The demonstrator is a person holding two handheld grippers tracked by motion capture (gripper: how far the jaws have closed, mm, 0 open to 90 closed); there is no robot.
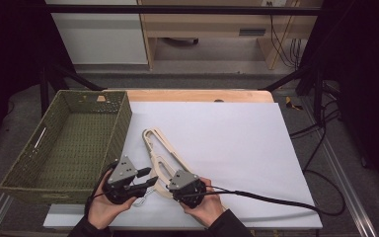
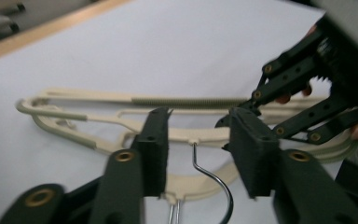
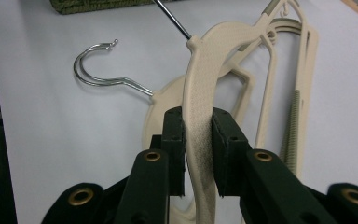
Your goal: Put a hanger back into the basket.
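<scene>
Just right of the green basket (image 1: 64,143), cream hangers (image 1: 160,153) lie stacked on the bench (image 1: 237,148). The right tongs (image 3: 198,140) pinch the top hanger's arm, probably to separate it; the left tongs (image 2: 198,140) gape around its hook (image 2: 214,179).

In the high view the two hands and the left gripper (image 1: 145,178) and right gripper (image 1: 173,181) cover the near end of the cream hangers (image 1: 159,150), so the hooks and how many hangers lie stacked there cannot be told, and the forearms are cut off by the bottom edge. In the left gripper view the near jaws are blurred, the metal hook (image 2: 214,179) runs off the bottom edge, and the hanger's right end is hidden behind the other gripper. In the right gripper view a thin metal rod (image 3: 172,18) leaves the top edge, the held hanger arm (image 3: 205,84) disappears between the jaws below, and the woven basket (image 3: 100,4) shows as a cropped strip.
</scene>
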